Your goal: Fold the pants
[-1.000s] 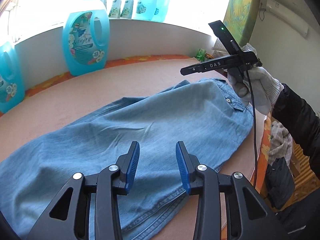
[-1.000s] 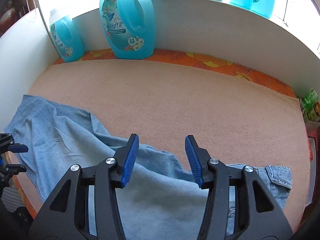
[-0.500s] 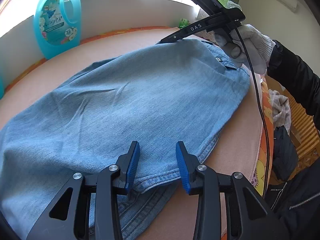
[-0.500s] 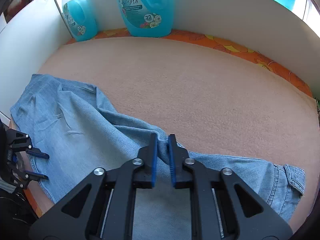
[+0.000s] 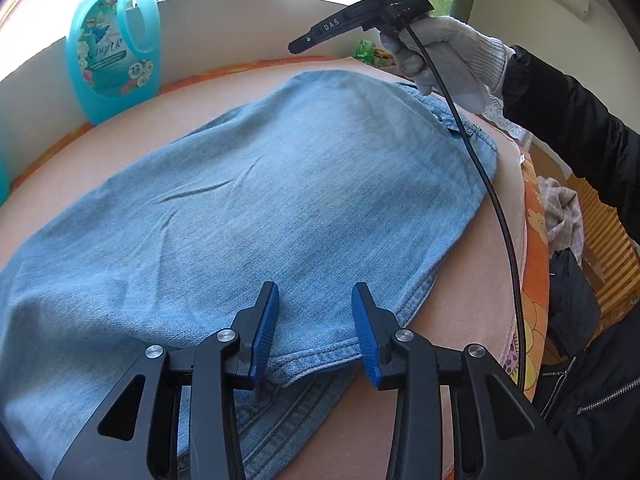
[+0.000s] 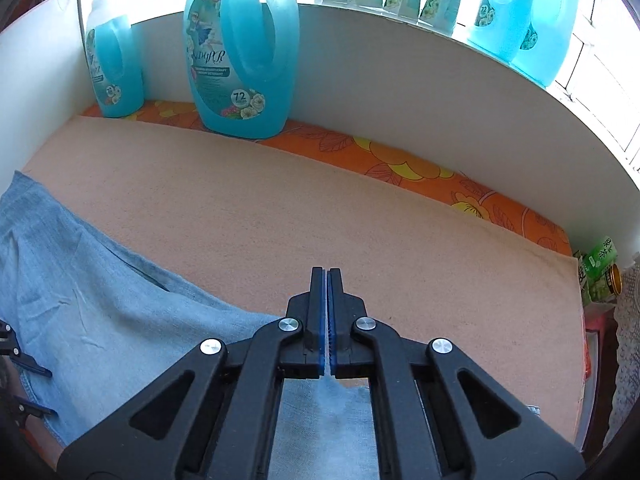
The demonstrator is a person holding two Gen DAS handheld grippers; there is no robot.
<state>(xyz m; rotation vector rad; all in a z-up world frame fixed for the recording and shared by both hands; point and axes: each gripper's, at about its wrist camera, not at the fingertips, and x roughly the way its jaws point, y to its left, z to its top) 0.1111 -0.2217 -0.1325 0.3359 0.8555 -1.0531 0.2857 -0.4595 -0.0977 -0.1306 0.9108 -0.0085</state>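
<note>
Light blue denim pants (image 5: 280,200) lie folded on a peach mat (image 5: 472,280), the upper layer's hem nearest me. My left gripper (image 5: 314,292) hovers low over that hem, jaws apart, with the edge of the cloth lying between the blue pads but not pinched. A gloved hand (image 5: 448,56) holds my right gripper (image 5: 298,45) up in the air above the far end of the pants. In the right wrist view the right gripper (image 6: 325,270) is shut, pad against pad, with no cloth in it; the pants (image 6: 100,312) lie below and to the left.
A big blue detergent bottle (image 6: 240,52) and a smaller one (image 6: 116,68) stand at the back against a white wall. More bottles (image 6: 520,12) line the sill. A green box (image 6: 600,260) sits at the mat's right end. Clothes (image 5: 560,208) are piled beyond the right edge.
The right gripper's jaws closed over a fold of the pants, then it lifted off empty and swung toward the back. The left gripper sank to the near hem and then kept still.
</note>
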